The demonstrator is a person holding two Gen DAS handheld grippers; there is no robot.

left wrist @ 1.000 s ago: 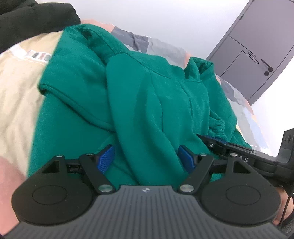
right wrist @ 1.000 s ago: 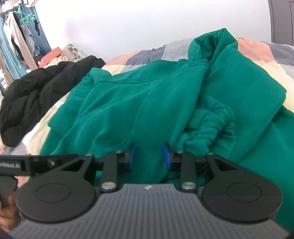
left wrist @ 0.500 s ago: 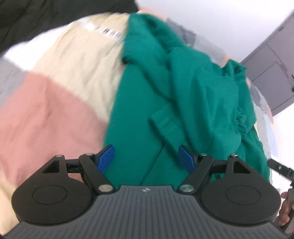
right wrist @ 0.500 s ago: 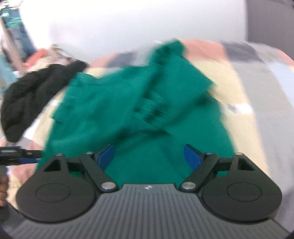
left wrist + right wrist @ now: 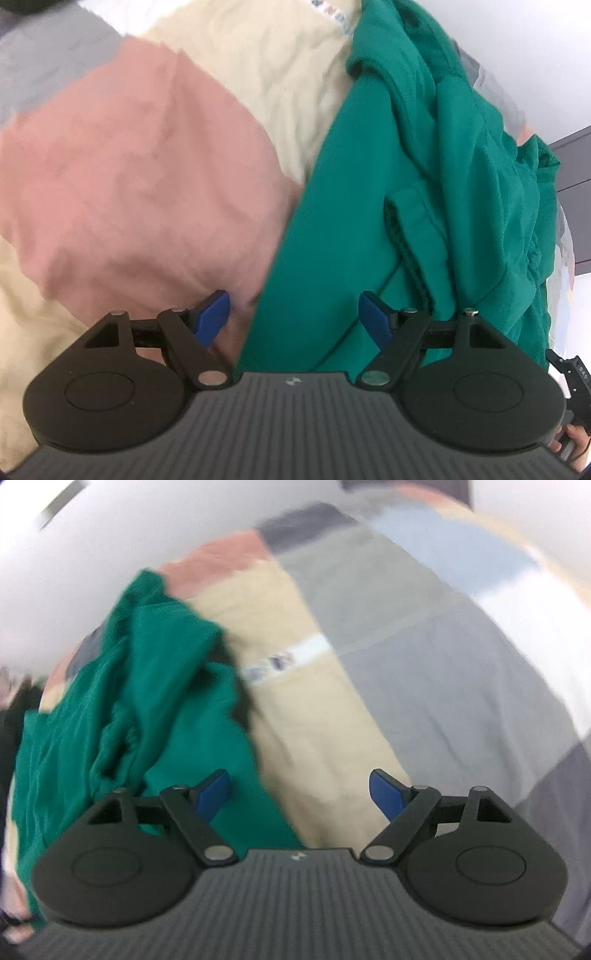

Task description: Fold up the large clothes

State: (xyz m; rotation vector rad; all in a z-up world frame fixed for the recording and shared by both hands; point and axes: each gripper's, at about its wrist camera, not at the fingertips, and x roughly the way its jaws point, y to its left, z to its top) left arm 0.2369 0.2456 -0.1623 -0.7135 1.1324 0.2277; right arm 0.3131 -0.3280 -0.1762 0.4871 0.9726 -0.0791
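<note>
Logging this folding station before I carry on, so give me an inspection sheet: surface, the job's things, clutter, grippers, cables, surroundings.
Surface: patchwork bed cover in pink, cream and grey blocks, rumpled.
Job's things: green sweatshirt-type garment, bunched and partly folded over itself, lying on the cover; its straight edge runs between the left gripper's blue pads.
Clutter: dark fabric at the far left edge of the right wrist view, too blurred to identify.
Grippers: left gripper jaws opening, over the garment's edge, pads not pressing it. Right gripper open, over the garment's other edge and cream cover, gripping nothing.
Cables: nothing seen.
Surroundings: white wall; grey panelled door behind the bed.
</note>
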